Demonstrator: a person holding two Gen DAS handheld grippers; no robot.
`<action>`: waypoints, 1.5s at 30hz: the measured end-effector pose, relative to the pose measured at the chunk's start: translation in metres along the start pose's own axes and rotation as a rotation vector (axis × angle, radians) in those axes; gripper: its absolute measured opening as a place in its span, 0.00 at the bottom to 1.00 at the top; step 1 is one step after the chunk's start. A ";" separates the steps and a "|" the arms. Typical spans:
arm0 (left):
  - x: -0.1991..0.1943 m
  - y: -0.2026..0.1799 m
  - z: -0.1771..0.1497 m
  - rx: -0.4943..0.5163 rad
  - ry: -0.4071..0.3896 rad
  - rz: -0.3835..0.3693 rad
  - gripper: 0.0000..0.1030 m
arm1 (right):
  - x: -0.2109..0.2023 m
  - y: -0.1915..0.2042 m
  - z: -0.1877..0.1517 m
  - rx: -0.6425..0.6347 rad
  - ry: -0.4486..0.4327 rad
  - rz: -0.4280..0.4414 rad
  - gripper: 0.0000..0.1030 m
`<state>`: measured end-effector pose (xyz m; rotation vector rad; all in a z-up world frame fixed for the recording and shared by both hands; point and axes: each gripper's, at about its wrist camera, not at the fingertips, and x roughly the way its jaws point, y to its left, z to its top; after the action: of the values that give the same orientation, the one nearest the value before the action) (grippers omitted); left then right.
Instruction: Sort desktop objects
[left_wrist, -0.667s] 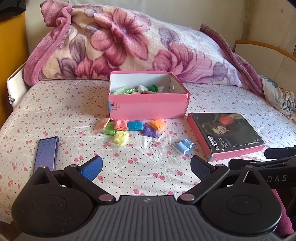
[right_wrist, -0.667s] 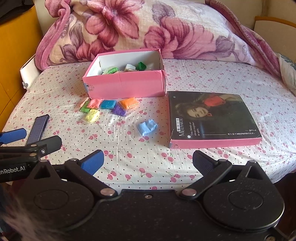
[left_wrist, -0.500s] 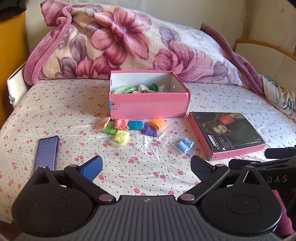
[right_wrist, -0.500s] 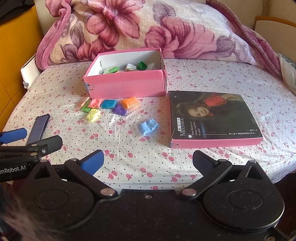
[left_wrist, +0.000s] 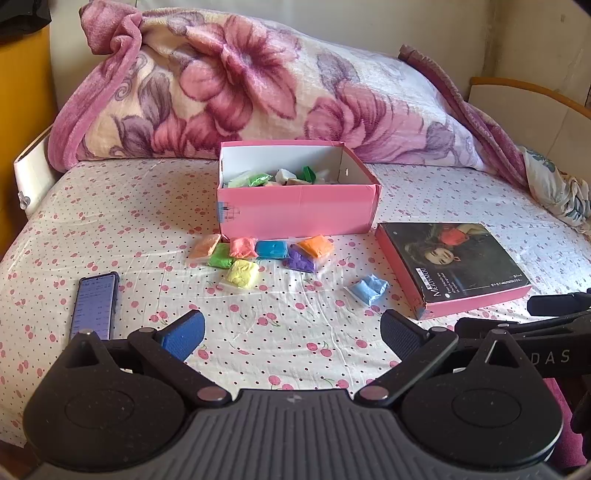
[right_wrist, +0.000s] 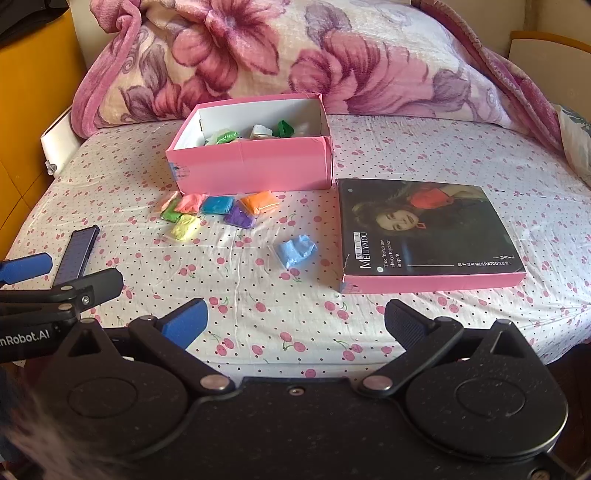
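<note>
Both tools wide open, nothing between fingers. Bare bed sheet (left_wrist: 288, 332) directly ahead of left tool (left_wrist: 291, 334) and right tool (right_wrist: 295, 319), open lane up to the packets. Light blue packet (right_wrist: 296, 250) lies alone mid-lane, free on all sides. Cluster of 7 packets (right_wrist: 218, 210) packed tight, touching each other, just in front of pink box (right_wrist: 255, 166); the box wall blocks approach from behind. Box lid (right_wrist: 424, 232) flat on right, just beside box corner. Phone (left_wrist: 95, 304) flat on left, apart from cluster. Blanket (left_wrist: 240, 92) banks up behind box. Left tool's fingers sit near phone in right view.
</note>
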<state>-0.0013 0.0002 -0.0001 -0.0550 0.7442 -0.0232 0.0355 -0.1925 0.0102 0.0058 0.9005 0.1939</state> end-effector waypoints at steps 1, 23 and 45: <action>0.000 -0.001 0.001 0.001 -0.002 0.000 0.99 | 0.000 0.000 0.001 0.001 0.000 0.000 0.99; -0.003 0.003 -0.004 0.001 -0.022 0.001 0.99 | 0.003 -0.001 -0.004 0.000 -0.007 0.003 0.99; -0.002 0.010 -0.006 -0.036 -0.037 -0.019 0.99 | 0.008 -0.005 -0.007 0.014 -0.005 0.049 0.99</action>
<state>-0.0067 0.0103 -0.0040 -0.0964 0.7071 -0.0274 0.0359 -0.1969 -0.0011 0.0414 0.8976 0.2331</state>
